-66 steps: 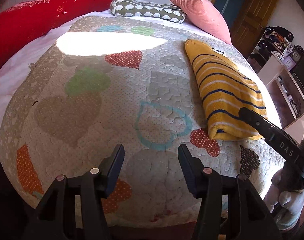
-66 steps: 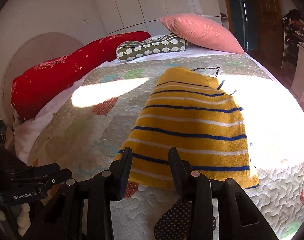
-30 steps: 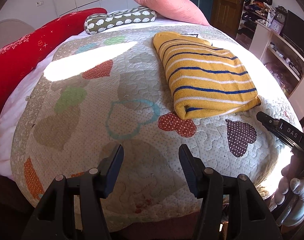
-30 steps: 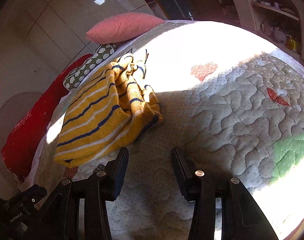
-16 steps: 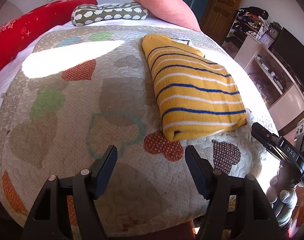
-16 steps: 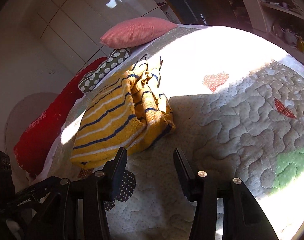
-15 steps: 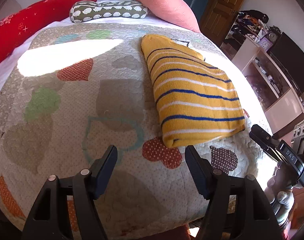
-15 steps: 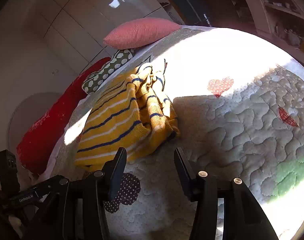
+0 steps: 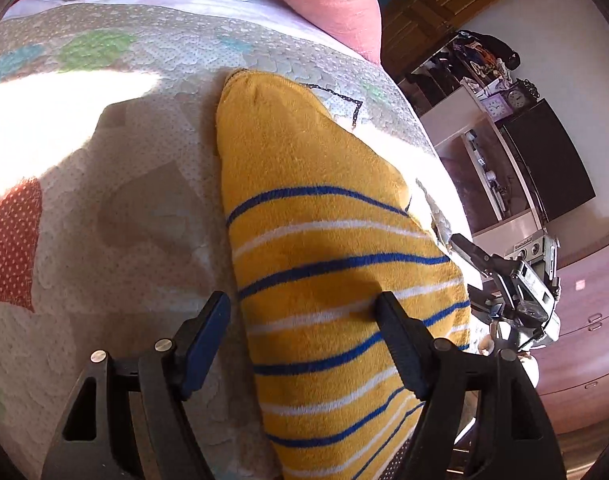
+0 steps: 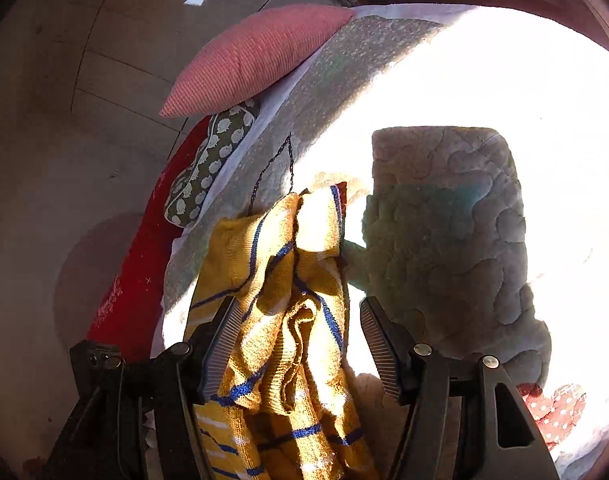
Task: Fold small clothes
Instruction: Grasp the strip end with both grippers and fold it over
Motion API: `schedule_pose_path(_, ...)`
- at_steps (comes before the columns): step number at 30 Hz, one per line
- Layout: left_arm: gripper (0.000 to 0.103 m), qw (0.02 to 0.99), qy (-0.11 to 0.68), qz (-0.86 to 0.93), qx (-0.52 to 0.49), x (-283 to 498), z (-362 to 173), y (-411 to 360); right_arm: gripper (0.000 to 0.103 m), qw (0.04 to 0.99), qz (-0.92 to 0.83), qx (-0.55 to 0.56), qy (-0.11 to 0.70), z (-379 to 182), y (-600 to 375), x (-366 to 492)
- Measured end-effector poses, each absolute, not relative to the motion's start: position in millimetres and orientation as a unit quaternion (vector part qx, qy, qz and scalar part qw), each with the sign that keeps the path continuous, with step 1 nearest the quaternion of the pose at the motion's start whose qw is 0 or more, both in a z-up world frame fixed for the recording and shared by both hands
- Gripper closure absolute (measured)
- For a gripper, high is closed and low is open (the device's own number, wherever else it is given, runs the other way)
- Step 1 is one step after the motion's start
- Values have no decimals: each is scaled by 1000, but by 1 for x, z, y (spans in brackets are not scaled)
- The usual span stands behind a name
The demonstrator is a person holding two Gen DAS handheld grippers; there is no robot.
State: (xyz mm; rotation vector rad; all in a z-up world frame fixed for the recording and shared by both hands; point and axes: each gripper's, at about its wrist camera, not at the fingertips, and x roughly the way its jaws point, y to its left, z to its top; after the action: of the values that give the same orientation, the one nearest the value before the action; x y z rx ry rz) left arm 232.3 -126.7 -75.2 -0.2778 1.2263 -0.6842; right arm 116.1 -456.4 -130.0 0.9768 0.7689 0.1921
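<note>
A: Left wrist: the left gripper (image 9: 300, 336), jaws just spreading, straddles the folded yellow striped sweater (image 9: 328, 264) on the quilt (image 9: 116, 208); nothing pinched.

B: Right wrist: the right gripper (image 10: 294, 344), also widening, brackets the sweater's bunched right edge. The next fold likely needs both to close first.

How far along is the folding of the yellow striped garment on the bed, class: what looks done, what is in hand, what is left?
Done: the yellow striped garment already lies folded into a narrow stack on the quilt.
In hand: the left gripper and right gripper both straddle it, jaws just opened wide, pads not yet pressing.
Left: its bunched, loose edges in the right wrist view probably need gripping and another fold or tidying.
</note>
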Motion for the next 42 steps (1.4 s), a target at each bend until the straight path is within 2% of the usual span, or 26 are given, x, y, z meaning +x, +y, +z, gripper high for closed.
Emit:
schedule_pose_path(5, 20, 725, 580, -331, -170, 258, -96, -139, 35, 799, 123, 451, 379, -138, -442, 154)
schedule_pose_path(7, 22, 715, 587, -329, -187, 261, -101, -142, 35, 806, 127, 426, 390, -137, -433, 168)
schedule_pose_path(8, 32, 716, 587, -326, -190, 260, -101, -143, 40, 809, 125, 415, 396, -135, -428, 172)
schedule_pose_path(9, 44, 718, 586, -324, -191, 260, -99, -143, 64, 807, 126, 411, 404, -134, -424, 175)
schedule_pose_path(10, 49, 720, 583, -324, -191, 258, -96, -140, 70, 805, 128, 413, 406, -132, -420, 175)
schedule_pose_path(12, 63, 722, 577, -327, -198, 255, -86, -131, 73, 819, 129, 397, 395, -117, -409, 172)
schedule_pose_path(15, 64, 731, 568, -323, -195, 251, -68, -113, 74, 829, 154, 385, 375, -89, -389, 171)
schedule_pose_path(21, 64, 771, 538, -284, -188, 270, -34, -71, 74, 838, 198, 370, 349, -50, -343, 197)
schedule_pose_path(27, 63, 791, 560, -201, -138, 312, -51, -62, 74, 832, 160, 371, 381, -80, -314, 252)
schedule_pose_path(30, 57, 788, 569, -185, -143, 323, -69, -56, 69, 837, 108, 343, 412, -106, -309, 272)
schedule_pose_path(31, 57, 787, 569, -185, -151, 324, -69, -55, 62, 837, 96, 339, 418, -111, -310, 275)
schedule_pose_path(35, 57, 798, 554, -197, -135, 314, -56, -50, 54, 828, 95, 379, 403, -111, -332, 254)
schedule_pose_path(42, 56, 837, 509, -174, -101, 261, -22, -29, 54, 874, 78, 331, 348, -64, -339, 176)
